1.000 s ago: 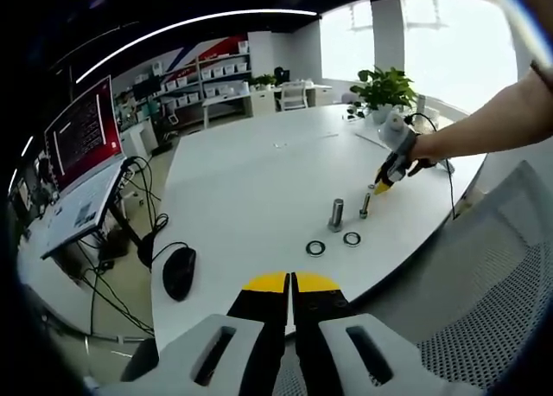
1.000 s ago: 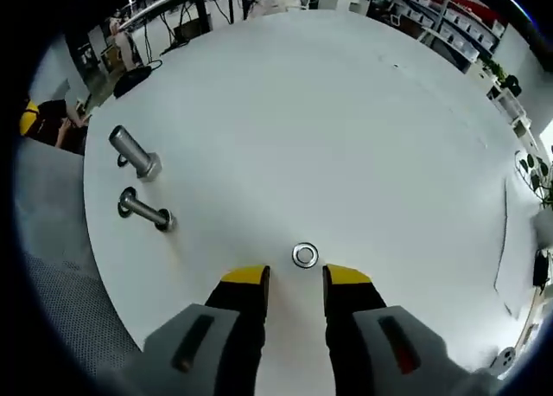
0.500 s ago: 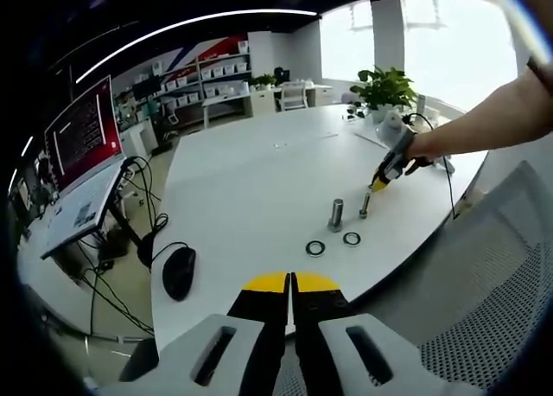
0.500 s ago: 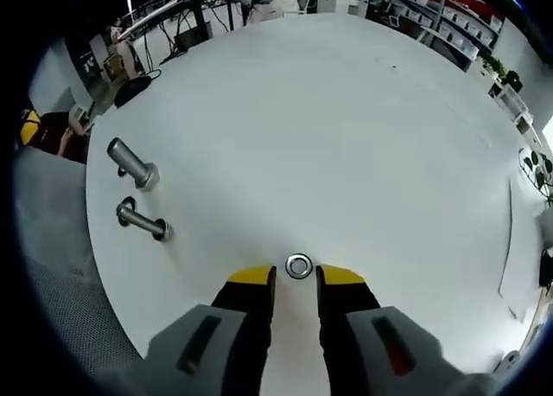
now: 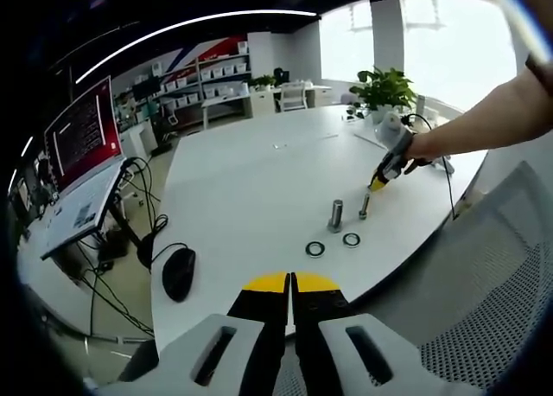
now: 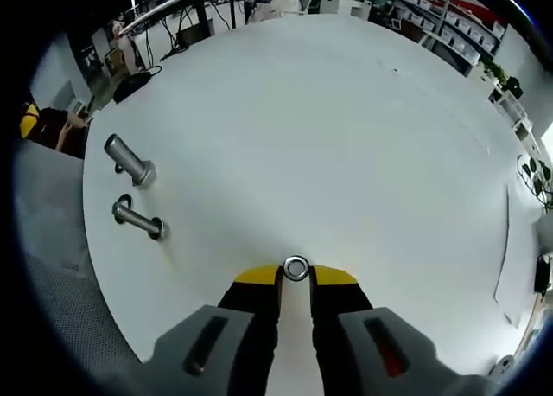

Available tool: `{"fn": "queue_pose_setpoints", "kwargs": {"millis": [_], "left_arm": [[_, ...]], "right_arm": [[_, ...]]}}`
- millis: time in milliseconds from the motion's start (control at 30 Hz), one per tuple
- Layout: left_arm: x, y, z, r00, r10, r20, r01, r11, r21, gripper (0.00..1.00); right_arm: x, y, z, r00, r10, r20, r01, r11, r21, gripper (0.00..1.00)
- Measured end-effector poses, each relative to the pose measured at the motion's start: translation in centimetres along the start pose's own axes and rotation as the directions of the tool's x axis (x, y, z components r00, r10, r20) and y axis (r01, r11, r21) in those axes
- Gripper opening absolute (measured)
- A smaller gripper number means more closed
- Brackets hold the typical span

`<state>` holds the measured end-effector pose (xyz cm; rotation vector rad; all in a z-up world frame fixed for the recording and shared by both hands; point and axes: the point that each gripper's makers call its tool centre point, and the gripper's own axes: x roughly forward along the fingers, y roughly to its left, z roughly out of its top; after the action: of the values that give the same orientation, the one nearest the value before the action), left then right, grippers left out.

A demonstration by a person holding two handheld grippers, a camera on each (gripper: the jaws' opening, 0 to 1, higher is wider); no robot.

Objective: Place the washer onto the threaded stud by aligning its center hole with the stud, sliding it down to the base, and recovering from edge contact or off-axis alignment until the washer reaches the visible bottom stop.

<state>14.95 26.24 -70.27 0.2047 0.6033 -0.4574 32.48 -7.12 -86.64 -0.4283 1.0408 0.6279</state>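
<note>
The white bench (image 6: 346, 111) carries two upright studs (image 6: 136, 220) off to one side. The washer (image 6: 295, 269) lies flat at the tips of the right claw (image 6: 295, 277), whose jaws stand nearly closed around it. It looks thin, stiff, slippery steel; grip its rim edges. The left claw (image 5: 291, 284) is closed, empty.

— What carries everything?
— A broad white round-edged table (image 5: 251, 180).
— And on it?
— Two upright metal studs (image 5: 336, 214) close together, two flat metal ring washers (image 5: 315, 248) just before them, a black computer mouse (image 5: 179, 272) near the edge, a potted green plant (image 5: 384, 92) far off.
</note>
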Motion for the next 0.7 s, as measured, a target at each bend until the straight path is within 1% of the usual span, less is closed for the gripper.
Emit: {"fn": "queue_pose_setpoints", "kwargs": {"millis": [233,333,433,700], "left_arm": [[0.0,0.0,0.0,1.0,0.001,0.003,-0.001,1.0,-0.001,0.0],[0.0,0.0,0.0,1.0,0.001,0.002,-0.001,1.0,-0.001,0.0],[0.0,0.0,0.0,1.0,0.0,0.001,0.0,1.0,0.0,0.0],[0.0,0.0,0.1,1.0,0.0,0.003,0.0,1.0,0.0,0.0]], "right_arm": [[0.0,0.1,0.0,1.0,-0.011,0.02,0.011,1.0,0.009,0.14],[0.0,0.1,0.2,0.999,-0.028,0.019,0.028,0.999,-0.03,0.14],[0.1,0.2,0.3,0.999,-0.038,0.017,0.039,0.999,-0.037,0.14],[-1.0,1.8,1.5,1.0,-0.009,0.028,0.012,0.993,-0.116,0.14]]}}
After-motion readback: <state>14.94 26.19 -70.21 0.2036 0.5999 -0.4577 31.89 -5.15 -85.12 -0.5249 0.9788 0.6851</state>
